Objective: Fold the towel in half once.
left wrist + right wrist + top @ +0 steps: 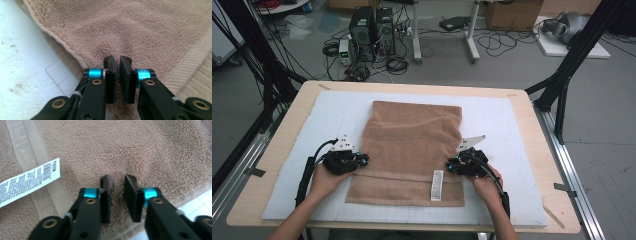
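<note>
A brown terry-cloth towel [412, 150] is spread flat on the white foam sheet [502, 125] that covers the pale wooden bench [532, 107]. The towel is laid lengthwise away from the person, with its near hem close to the near edge of the sheet. A woven band is seen across the towel near that hem, and a white printed care label [437, 185] is attached there, to the right of the middle.

The left claw [360, 159] is placed at the left edge of the towel, just above the woven band. In the left gripper view the left claw [117, 61] is seen clenched on a raised pinch of the terry pile, with only a thin gap left between the two black jaws; the folded left edge of the towel is seen beside it against the white sheet.

The right claw [451, 164] is set at the right edge of the towel, level with the left one. In the right gripper view the right claw [117, 180] is seen grasping a small ridge of the cloth, with the pile puckered between the pads, and the care label [27, 181] lies nearby across the band.
</note>
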